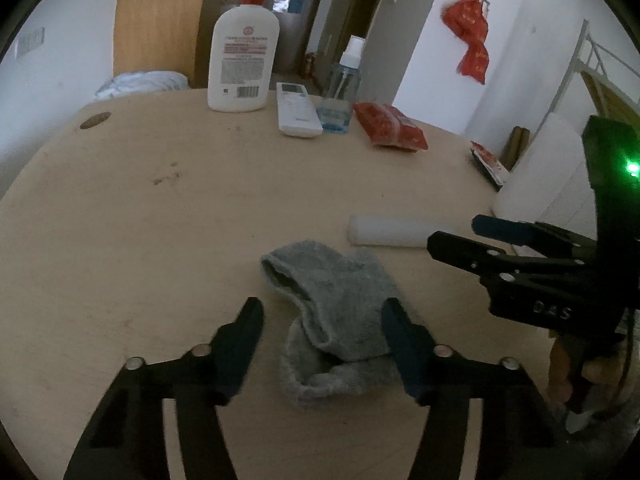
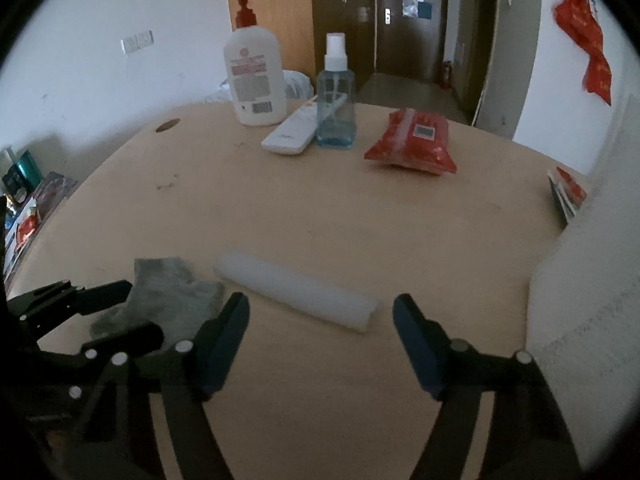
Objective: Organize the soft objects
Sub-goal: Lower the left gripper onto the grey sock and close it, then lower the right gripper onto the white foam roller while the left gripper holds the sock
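A crumpled grey sock point(image 1: 340, 292) lies on the light wooden table point(image 1: 160, 220) near its front edge. My left gripper point(image 1: 324, 308) straddles the sock from above. Its right finger touches the fabric, while the left finger stands clear of it, so nothing is pinched. The right wrist view shows the same sock point(image 2: 172, 296) between the left gripper's point(image 2: 144, 310) fingers. A white foam roll point(image 2: 296, 296) lies just beyond my right gripper point(image 2: 320, 300), which is open and empty. In the left wrist view the right gripper point(image 1: 456, 232) sits by the roll's point(image 1: 390, 232) right end.
At the table's far side stand a white pump bottle point(image 1: 242, 64), a white remote point(image 1: 298, 110), a blue spray bottle point(image 1: 340, 88) and a red packet point(image 1: 390, 126). A white block point(image 2: 580, 280) borders the table on the right. A small red booklet point(image 2: 568, 192) lies beside it.
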`<act>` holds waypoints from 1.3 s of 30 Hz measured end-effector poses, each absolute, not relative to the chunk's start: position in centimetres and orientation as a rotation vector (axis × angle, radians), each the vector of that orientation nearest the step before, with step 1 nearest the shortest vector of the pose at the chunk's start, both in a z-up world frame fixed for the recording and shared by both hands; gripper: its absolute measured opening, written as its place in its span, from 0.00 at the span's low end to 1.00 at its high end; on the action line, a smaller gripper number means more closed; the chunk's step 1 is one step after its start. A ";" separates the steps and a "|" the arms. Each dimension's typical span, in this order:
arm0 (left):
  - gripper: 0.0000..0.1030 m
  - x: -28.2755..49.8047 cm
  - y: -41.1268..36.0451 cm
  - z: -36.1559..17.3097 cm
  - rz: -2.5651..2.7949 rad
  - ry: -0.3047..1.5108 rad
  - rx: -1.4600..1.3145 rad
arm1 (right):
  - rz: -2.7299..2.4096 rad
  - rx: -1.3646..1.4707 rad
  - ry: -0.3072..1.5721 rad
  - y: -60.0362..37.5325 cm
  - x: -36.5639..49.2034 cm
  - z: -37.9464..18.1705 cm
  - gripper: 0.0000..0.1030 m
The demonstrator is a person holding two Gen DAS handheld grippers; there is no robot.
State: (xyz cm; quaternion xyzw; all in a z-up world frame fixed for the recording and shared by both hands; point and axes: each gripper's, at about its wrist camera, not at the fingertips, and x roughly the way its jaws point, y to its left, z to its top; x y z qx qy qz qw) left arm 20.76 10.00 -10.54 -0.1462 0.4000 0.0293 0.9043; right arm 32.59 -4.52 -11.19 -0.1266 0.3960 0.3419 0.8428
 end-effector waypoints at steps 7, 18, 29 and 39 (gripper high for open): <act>0.13 20.9 9.9 -10.5 0.016 0.833 -0.307 | 0.725 -0.304 0.844 -4.2 33.0 -11.4 0.73; 0.09 19.7 9.9 -9.5 -0.023 0.749 -0.318 | 0.744 -0.328 0.857 -3.7 33.8 -11.9 0.72; 0.09 19.7 9.8 -9.4 -0.030 0.750 -0.316 | 0.751 -0.364 0.878 -3.3 33.7 -12.4 0.52; 0.09 19.5 10.0 -9.4 -0.028 0.742 -0.332 | 0.760 -0.428 0.883 -4.0 32.1 -12.0 0.21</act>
